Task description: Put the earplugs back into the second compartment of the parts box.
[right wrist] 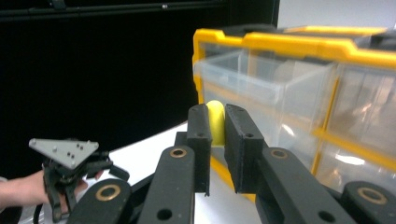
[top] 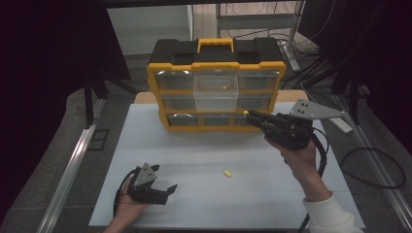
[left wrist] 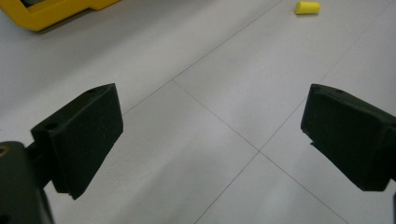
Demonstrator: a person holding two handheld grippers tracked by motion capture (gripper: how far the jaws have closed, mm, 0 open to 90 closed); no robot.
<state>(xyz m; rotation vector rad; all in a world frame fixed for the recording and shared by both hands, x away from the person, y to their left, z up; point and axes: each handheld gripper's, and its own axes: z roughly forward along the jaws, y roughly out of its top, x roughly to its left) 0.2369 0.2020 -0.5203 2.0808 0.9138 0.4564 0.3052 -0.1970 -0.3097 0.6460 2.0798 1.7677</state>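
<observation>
A small yellow plug [right wrist: 215, 122] sits pinched between the right gripper's [right wrist: 215, 140] closed jaws, just before the organiser's [top: 216, 65] pulled-out clear drawer [top: 215, 91]. A second yellow plug [left wrist: 307, 7] lies beyond the left gripper's [left wrist: 212, 135] wide, empty jaws.

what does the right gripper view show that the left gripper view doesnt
Right gripper view alone: the right gripper shut on a yellow earplug, the clear drawer pulled out of the organizer, and the left gripper in a hand farther off.
Left gripper view alone: open black pads over the white table, with a loose yellow earplug lying ahead.
Both: the yellow organizer, a corner of it in the left gripper view.
</observation>
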